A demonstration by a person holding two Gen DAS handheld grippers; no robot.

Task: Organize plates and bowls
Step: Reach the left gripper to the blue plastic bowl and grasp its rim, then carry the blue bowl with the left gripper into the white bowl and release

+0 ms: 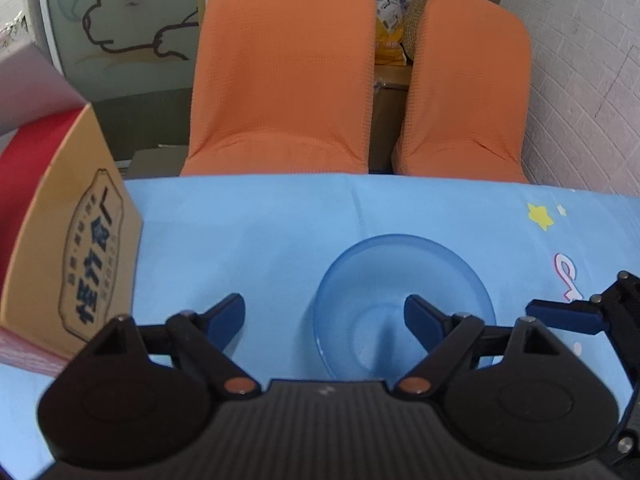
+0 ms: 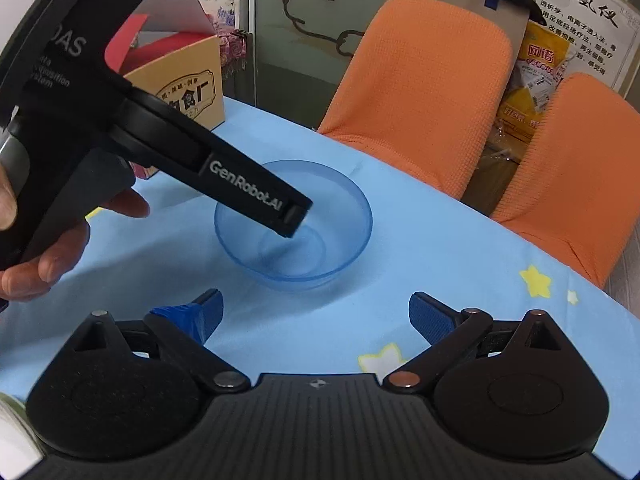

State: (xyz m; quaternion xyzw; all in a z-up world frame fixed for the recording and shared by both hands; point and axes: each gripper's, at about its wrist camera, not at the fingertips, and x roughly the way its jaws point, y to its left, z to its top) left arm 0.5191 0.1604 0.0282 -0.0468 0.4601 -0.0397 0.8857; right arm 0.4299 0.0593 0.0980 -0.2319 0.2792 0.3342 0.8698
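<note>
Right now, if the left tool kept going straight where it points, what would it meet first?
Most likely the blue bowl: the open left tool straddles its near-left rim, one finger over the inside. Height above it is unclear.

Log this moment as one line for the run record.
left gripper: open, over bowl rim | right gripper: open, empty | bowl: blue, upright on tablecloth | box: behind

Black ribbed gripper (image 1: 324, 316) bodies — blue pads (image 2: 430, 314), copper-coloured pivot screws.
</note>
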